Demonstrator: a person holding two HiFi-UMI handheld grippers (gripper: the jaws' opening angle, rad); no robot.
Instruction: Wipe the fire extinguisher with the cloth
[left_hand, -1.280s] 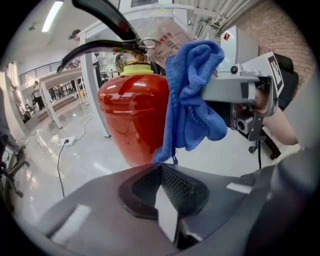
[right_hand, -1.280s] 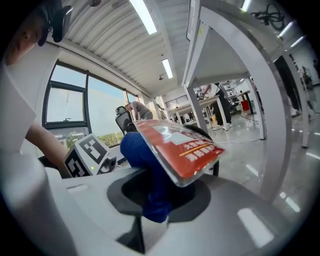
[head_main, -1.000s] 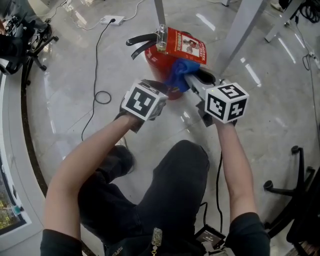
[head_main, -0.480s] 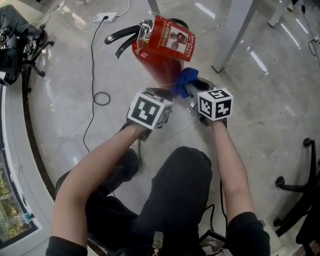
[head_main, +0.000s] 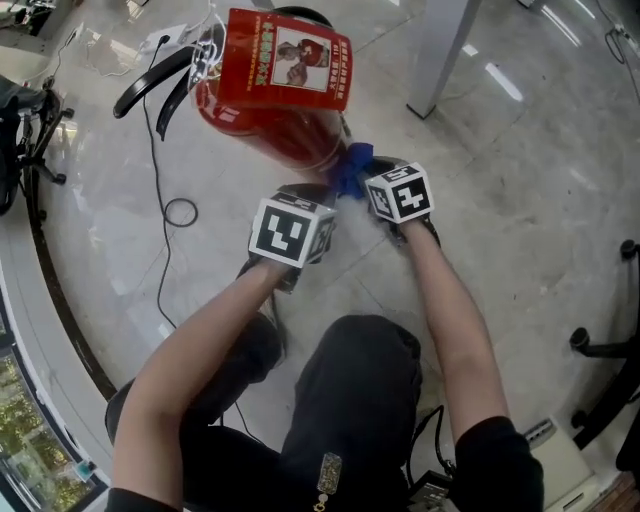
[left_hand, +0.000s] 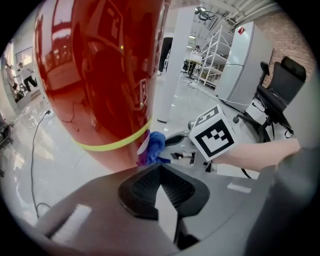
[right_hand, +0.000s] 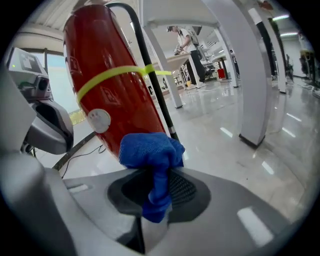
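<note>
The red fire extinguisher (head_main: 275, 125) stands on the floor with a red tag card (head_main: 290, 60) hanging at its black handles (head_main: 150, 85). My right gripper (head_main: 362, 178) is shut on a bunched blue cloth (head_main: 352, 168), which presses on the low part of the cylinder. In the right gripper view the cloth (right_hand: 150, 150) bulges out of the jaws in front of the extinguisher (right_hand: 115, 95) and its black hose (right_hand: 150, 75). My left gripper (head_main: 315, 197) is shut with nothing in it, close to the red cylinder (left_hand: 100, 75), beside the cloth (left_hand: 155, 145).
A white table leg (head_main: 440, 50) stands just right of the extinguisher. A black cable (head_main: 180, 212) loops over the floor at the left, running to a power strip (head_main: 165, 40). An office chair base (head_main: 610, 350) is at the right edge. The person's knees are below the grippers.
Both grippers have moved down along the extinguisher's side, the right one carrying the cloth with it. The extinguisher now looms larger at the top of the head view.
</note>
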